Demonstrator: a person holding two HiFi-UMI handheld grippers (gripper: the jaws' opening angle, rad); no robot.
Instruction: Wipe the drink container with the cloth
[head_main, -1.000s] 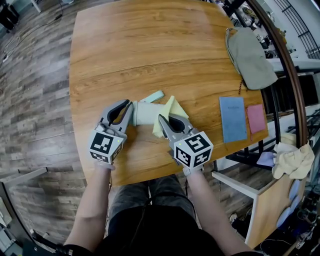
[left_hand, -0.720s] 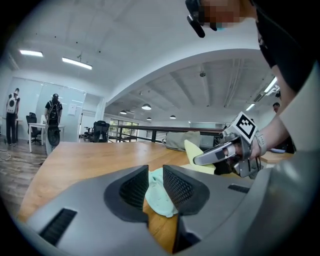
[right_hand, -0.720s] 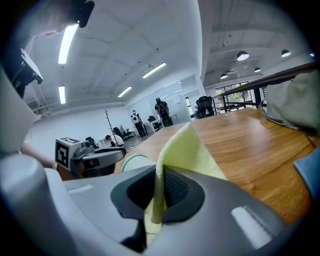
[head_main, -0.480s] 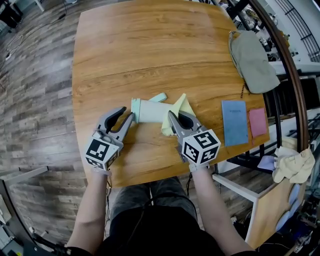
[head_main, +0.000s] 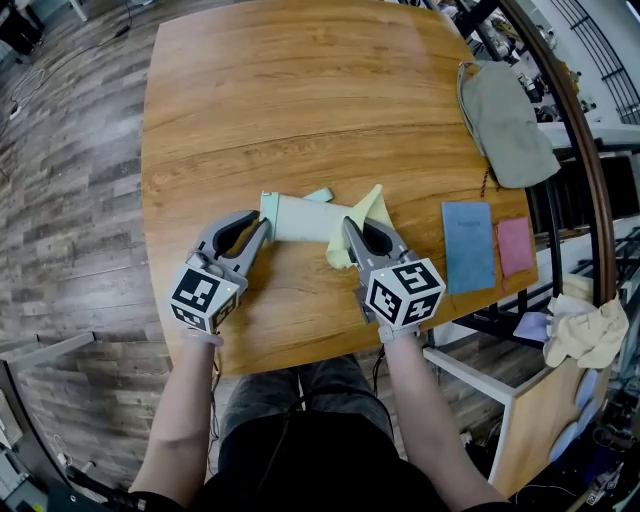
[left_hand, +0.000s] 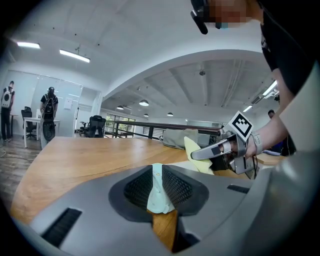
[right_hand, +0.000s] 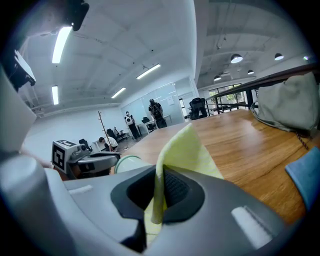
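While right gripper (head_main: 354, 224) jaws pinch the cloth (head_main: 369, 205), left gripper (head_main: 261, 226) jaws, just closing, clamp the drink container (head_main: 300, 217) rim.

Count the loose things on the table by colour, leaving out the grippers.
Green: 1, container
Yellow: 1, cloth
Grey: 1, bag
Blue: 1, booklet
Pink: 1, card
Total: 5
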